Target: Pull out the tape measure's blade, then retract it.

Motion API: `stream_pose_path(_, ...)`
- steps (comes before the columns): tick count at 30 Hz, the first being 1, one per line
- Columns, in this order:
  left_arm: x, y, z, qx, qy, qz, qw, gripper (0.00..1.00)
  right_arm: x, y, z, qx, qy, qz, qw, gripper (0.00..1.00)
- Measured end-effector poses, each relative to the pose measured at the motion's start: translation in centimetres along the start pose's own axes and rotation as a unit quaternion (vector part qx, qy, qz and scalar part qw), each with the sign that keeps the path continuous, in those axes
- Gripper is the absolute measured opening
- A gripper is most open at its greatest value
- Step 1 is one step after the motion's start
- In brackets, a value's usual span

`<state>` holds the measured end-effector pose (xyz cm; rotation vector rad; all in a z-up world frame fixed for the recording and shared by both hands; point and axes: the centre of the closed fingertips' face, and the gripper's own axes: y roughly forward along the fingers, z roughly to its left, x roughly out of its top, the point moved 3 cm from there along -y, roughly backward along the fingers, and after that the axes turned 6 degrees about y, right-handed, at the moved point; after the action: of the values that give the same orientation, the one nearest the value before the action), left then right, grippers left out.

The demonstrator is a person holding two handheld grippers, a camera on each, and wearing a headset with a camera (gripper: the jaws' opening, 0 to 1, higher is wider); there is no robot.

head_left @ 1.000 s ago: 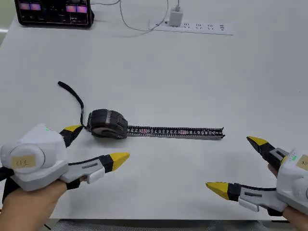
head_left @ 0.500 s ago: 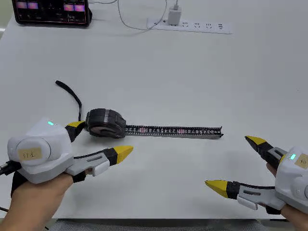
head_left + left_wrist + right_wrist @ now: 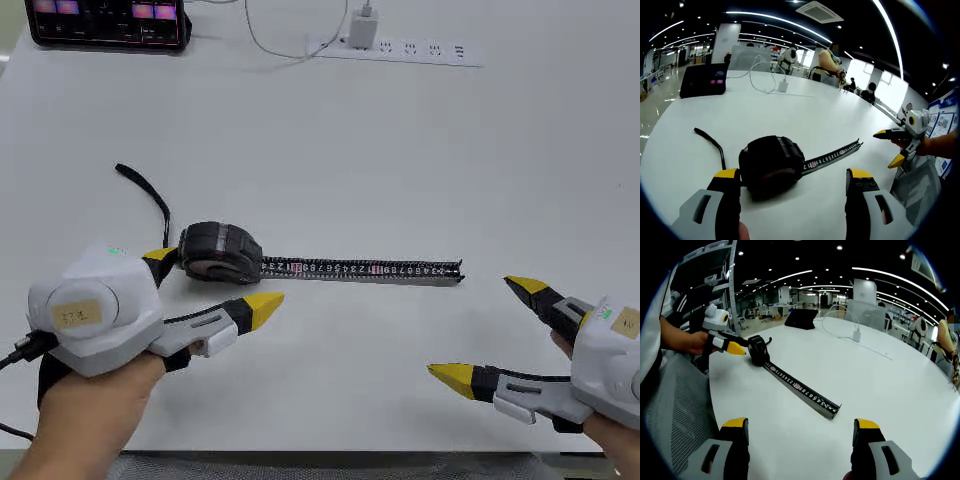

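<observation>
Item: tape measure (image 3: pixel 221 254), black, lying on its side left of centre on the white surface (image 3: pixel 400 150). Case ribbed and rubbery by the look of it, so it should grip well and not crush; judged compact and fairly heavy for its size. Wrist strap (image 3: pixel 145 190), black and limp, trails off behind the case toward the far left. Blade (image 3: pixel 360 269) is out and rests flat on the surface, running rightward from the case mouth to its end hook (image 3: pixel 458 270). It is a thin metal ribbon, likely springy and stiff enough along its length, yet quick to kink if bent and liable to whip back once released, so the return wants guiding. Best holds, in my view: the case across its broad flanks, the blade at the hook. Left claw (image 3: pixel 212 279) gapes wide with nothing in it, one yellow tip just beside the back of the case, the other out in front and apart, the case lying between the jaws in the left gripper view. Right claw (image 3: pixel 487 330) likewise spread wide and empty, near the hook end but clear of it. Far edge: power strip (image 3: pixel 400 50) and a dark lit panel (image 3: pixel 110 22). Pull-out appears done; retraction remains.
</observation>
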<state>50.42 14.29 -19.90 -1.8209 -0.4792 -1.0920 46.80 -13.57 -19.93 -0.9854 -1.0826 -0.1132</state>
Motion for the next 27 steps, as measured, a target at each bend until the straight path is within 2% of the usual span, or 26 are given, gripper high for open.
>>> stream_pose_path(13,0.1,0.2,0.2,0.01,-0.005,0.0,0.9999,0.83,0.2,0.3,-0.3,0.004,-0.011,0.006,0.9999,0.82)
stream_pose_path(16,0.1,0.4,0.3,0.016,-0.006,0.001,0.9999,0.83,0.2,0.4,-0.4,0.008,-0.017,0.009,0.9998,0.78)
stream_pose_path(27,0.4,1.0,0.5,0.034,-0.019,-0.002,0.9992,0.82,0.8,0.9,-2.0,0.019,-0.047,0.033,0.9982,0.74)
